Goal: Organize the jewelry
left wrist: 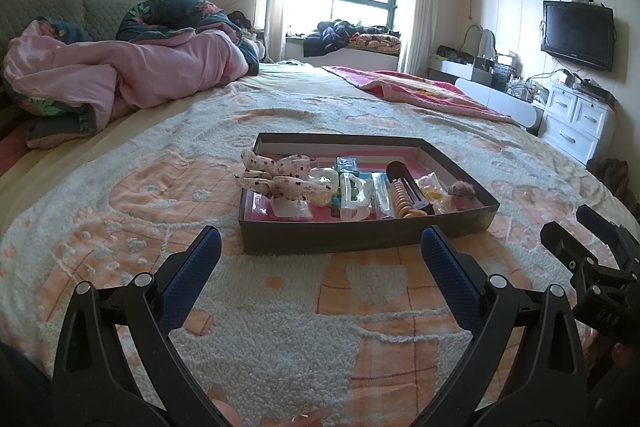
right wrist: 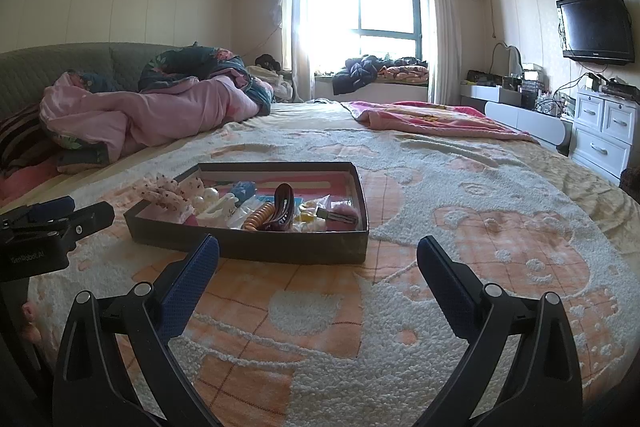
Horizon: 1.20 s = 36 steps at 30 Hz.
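- Two tools, left [left wrist: 320, 247] and right [right wrist: 318, 253], hover spread wide over the bed [left wrist: 280, 327], gripping nothing.
- Box [left wrist: 360, 237] ahead holds hair clips and a bow [left wrist: 280, 173].

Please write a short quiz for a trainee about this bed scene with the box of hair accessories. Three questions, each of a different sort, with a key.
1. True or false: the left gripper holds a hair clip.
2. Where does the box stand? A) on the blanket B) on the white drawers C) on the window seat
3. Fill in: the spotted bow lies at the box's ____ end, seen from the left wrist.

Key: 1 false; 2 A; 3 left
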Each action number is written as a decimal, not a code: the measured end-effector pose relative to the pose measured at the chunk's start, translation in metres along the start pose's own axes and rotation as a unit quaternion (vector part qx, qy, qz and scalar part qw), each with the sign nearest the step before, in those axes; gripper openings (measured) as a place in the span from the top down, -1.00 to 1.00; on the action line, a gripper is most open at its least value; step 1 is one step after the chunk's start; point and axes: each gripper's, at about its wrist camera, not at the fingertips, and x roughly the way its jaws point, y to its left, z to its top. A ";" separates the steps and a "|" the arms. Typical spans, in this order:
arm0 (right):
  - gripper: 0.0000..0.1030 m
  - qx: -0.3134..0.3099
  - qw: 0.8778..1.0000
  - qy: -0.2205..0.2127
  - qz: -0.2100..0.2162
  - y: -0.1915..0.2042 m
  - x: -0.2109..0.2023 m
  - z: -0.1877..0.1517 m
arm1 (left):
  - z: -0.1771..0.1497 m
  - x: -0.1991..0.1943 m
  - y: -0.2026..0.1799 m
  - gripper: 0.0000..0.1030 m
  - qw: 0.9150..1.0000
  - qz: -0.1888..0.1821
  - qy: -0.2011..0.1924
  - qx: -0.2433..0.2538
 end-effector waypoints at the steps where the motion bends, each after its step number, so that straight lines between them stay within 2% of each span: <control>1: -0.87 0.000 1.000 0.000 0.000 0.000 0.000 0.000 | 0.000 0.000 0.000 -0.78 1.000 0.000 0.000 0.000; 19: -0.87 0.000 1.000 0.000 -0.001 0.000 0.000 0.000 | -0.001 -0.001 0.001 -0.78 1.000 -0.009 0.000 0.000; 30: -0.87 0.018 1.000 0.011 -0.005 -0.012 0.004 0.002 | 0.006 0.001 0.012 -0.78 1.000 0.007 0.005 -0.025; 34: -0.87 0.042 0.999 0.022 -0.023 -0.030 0.015 0.009 | 0.013 0.013 0.034 -0.78 0.998 0.046 0.020 -0.046; 36: -0.87 0.058 0.997 0.029 -0.052 -0.048 0.025 0.017 | 0.020 0.025 0.052 -0.78 0.995 0.076 0.039 -0.059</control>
